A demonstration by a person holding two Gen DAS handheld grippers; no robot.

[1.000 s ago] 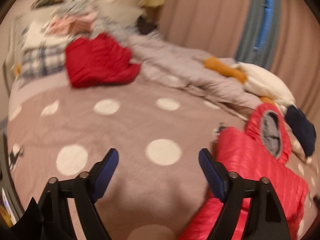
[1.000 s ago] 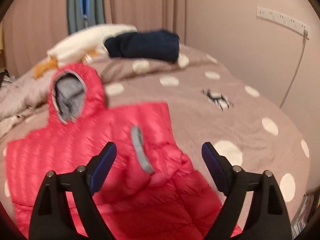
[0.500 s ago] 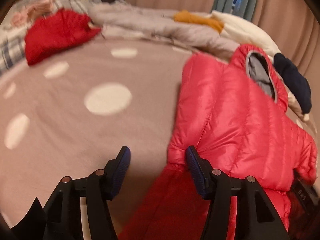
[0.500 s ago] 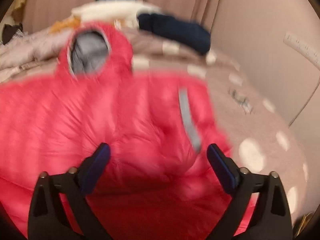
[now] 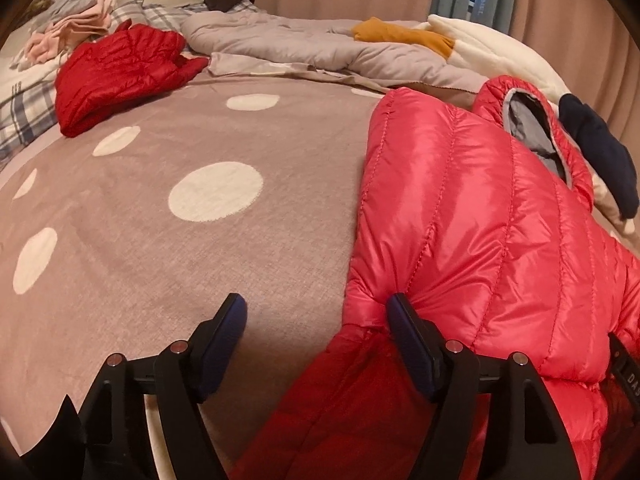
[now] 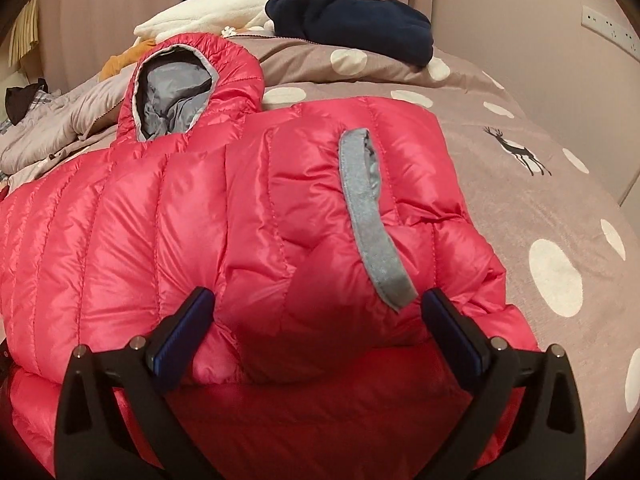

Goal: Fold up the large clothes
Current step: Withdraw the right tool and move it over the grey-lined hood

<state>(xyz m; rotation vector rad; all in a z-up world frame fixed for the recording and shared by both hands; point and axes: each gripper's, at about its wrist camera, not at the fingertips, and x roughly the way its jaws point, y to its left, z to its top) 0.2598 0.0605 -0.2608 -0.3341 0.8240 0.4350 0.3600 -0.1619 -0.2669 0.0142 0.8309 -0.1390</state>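
A pink hooded down jacket (image 6: 248, 216) lies on a bed covered by a mauve bedspread with white dots (image 5: 216, 192), its grey-lined hood (image 6: 176, 92) toward the far pillows and one sleeve with a grey cuff (image 6: 368, 216) folded across the body. The left hand-held gripper (image 5: 316, 320), jaws having just opened further, stands spread at the jacket's left edge; its right pad touches the fabric, its left pad is over bare bedspread. The right hand-held gripper (image 6: 316, 312), jaws having just widened fully, straddles the folded sleeve without pinching it. A red jacket (image 5: 120, 72) lies well apart.
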